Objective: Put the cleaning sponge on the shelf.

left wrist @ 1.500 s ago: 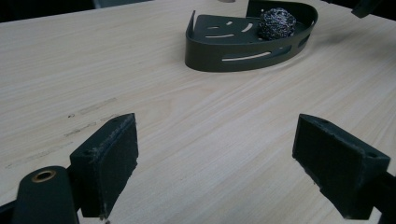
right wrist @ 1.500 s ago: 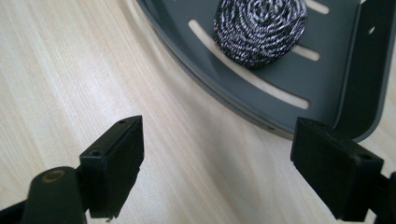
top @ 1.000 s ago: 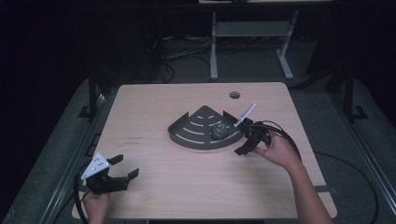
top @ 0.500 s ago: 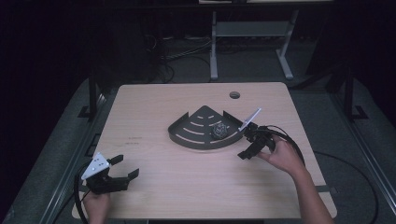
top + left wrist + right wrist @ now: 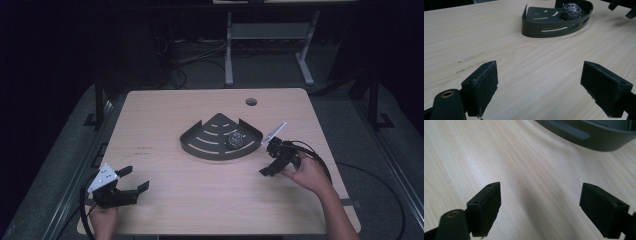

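**Steel wool ball in the corner tray, both grippers empty**

A ball of steel wool (image 5: 234, 140) sits inside a dark, fan-shaped tray (image 5: 200, 148) near the middle of the light wooden table (image 5: 200, 200). The ball lies toward the right part of the tray, close to the curved front wall. In the left gripper view the same ball (image 5: 572, 11) shows as a grey, wiry, tangled lump resting on the tray's slotted floor, and the tray (image 5: 541, 27) shows a low wall with long slots cut through it. The tray's pointed corner faces the far edge of the table, and its rounded side faces the person.

The right gripper (image 5: 270, 162) is just beside the tray's right end, not touching it, held in the person's right hand (image 5: 309, 175). Its jaws stand wide apart with nothing between them; in the right gripper view bare wood lies between the two black pads (image 5: 485, 207), and the tray's curved wall (image 5: 599, 141) crosses the top of that view. A black cable (image 5: 320, 157) loops around behind this hand.

The left gripper (image 5: 132, 180) is well apart from the tray, near the table's front left corner, held in the left hand (image 5: 104, 220). Its jaws are also spread wide and hold nothing, with bare table between the pads (image 5: 482, 87).

A small round hole (image 5: 251, 102) is cut in the table near its far edge. Beyond the table, on the dark floor, stand the pale legs of a frame (image 5: 229, 55).
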`<state>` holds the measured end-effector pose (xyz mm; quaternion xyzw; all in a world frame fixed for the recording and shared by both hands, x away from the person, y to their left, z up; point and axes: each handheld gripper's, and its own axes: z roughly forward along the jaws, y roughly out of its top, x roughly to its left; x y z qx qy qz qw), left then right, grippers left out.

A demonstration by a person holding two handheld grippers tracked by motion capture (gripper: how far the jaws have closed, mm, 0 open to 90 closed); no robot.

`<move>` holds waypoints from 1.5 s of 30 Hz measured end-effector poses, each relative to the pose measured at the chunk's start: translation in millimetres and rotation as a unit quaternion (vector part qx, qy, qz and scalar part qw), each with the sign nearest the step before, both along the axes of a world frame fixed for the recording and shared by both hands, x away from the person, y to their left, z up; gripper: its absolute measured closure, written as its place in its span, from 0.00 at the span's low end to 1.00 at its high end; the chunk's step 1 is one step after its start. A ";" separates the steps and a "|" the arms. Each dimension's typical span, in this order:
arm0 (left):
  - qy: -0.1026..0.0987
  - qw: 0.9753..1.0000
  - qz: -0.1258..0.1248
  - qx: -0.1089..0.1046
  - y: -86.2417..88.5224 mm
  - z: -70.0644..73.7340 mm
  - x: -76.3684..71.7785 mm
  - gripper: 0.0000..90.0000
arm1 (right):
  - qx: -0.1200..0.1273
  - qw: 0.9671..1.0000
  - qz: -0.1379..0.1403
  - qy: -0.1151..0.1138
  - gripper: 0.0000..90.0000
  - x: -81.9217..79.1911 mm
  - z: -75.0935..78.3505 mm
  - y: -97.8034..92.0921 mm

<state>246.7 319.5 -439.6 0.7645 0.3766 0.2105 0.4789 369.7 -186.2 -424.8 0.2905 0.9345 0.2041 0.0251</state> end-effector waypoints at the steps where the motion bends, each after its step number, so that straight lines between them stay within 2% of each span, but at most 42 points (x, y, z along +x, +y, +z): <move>1: 0.000 1.000 -0.001 0.001 0.0 0.0 0.0 0.15 | 0.001 1.000 0.000 -0.001 0.19 -0.5 -0.1 -0.8; 45: 0.000 1.000 -0.005 0.006 -2.1 -0.7 0.0 0.15 | 0.016 1.000 -0.024 -0.004 0.19 -35.8 -15.0 -31.8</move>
